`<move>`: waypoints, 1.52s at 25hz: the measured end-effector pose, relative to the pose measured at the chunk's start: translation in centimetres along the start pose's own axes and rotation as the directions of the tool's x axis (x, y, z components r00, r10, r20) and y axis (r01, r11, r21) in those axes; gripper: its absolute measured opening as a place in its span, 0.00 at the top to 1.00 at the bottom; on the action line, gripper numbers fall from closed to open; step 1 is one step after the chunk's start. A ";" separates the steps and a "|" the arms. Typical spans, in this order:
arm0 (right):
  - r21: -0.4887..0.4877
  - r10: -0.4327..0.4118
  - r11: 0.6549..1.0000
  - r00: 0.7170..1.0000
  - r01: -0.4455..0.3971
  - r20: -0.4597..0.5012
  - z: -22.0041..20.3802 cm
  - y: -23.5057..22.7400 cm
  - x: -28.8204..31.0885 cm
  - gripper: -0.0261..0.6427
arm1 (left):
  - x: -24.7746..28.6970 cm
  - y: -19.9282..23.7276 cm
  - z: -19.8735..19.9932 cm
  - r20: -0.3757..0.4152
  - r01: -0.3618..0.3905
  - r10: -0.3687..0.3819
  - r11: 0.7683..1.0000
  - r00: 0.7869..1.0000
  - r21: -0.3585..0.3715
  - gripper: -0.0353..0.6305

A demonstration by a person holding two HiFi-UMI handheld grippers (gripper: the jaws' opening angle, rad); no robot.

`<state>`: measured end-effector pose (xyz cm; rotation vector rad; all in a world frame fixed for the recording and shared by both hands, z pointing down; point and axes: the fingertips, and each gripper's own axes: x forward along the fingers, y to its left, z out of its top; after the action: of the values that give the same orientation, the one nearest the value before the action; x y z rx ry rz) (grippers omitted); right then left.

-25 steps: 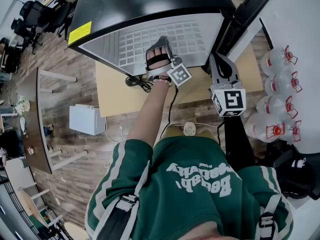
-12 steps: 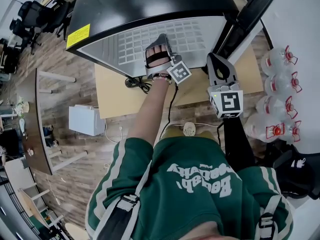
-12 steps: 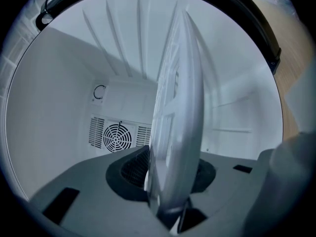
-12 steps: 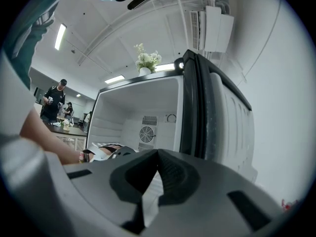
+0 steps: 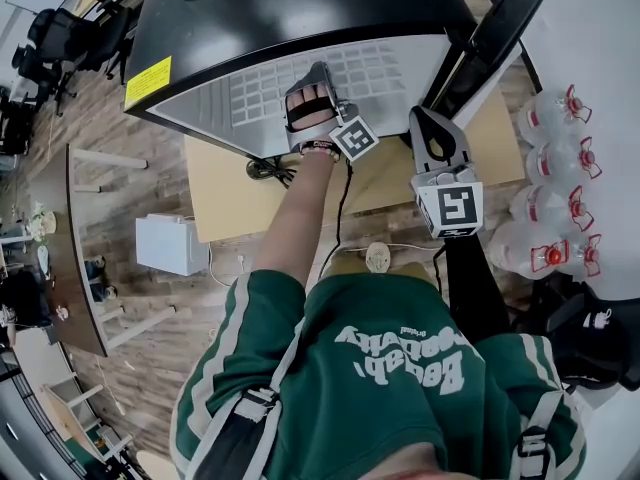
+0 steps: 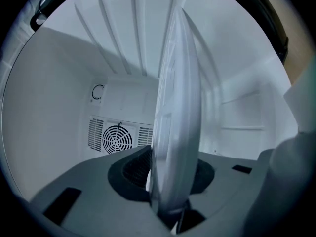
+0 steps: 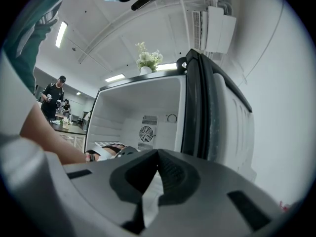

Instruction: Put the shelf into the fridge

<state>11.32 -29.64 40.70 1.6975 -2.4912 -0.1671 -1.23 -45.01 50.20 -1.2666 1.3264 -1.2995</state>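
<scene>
Across the wood-floored office, the black fridge [image 5: 300, 8] stands open. The left gripper [image 5: 318, 78] has just been tightening on the shelf [image 5: 260, 88], now slightly deeper inside and probably near seating. The right gripper [image 5: 430, 123] waits beside it, closed and empty.

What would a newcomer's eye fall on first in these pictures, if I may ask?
The white grid shelf sticks out of the open black-topped fridge at the top of the head view. It is gripped edge-on by the left claw, whose jaws have just been closing on it. The right claw hovers empty beside the fridge door, and water bottles with red caps line the right edge.
</scene>
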 end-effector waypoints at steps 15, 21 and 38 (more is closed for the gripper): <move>0.014 -0.027 1.000 0.999 0.026 0.022 1.1 0.0 -1.6 0.95 | -4.6 0.6 -0.1 0.087 0.031 -0.026 0.998 0.996 -0.059 0.64; 0.017 -0.020 1.000 0.999 0.019 0.050 2.2 0.9 -2.5 0.95 | -7.7 1.4 -1.6 0.086 0.103 -0.092 0.985 0.992 -0.139 0.58; 0.055 0.003 0.998 0.990 -0.011 0.141 6.0 3.1 -5.3 0.95 | -16.4 7.0 -8.2 0.057 0.175 -0.174 0.794 0.983 -0.583 0.60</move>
<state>9.47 -23.45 35.08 1.7557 -2.6253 -0.2267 -8.21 -28.19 42.74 -1.8496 1.7214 -1.0303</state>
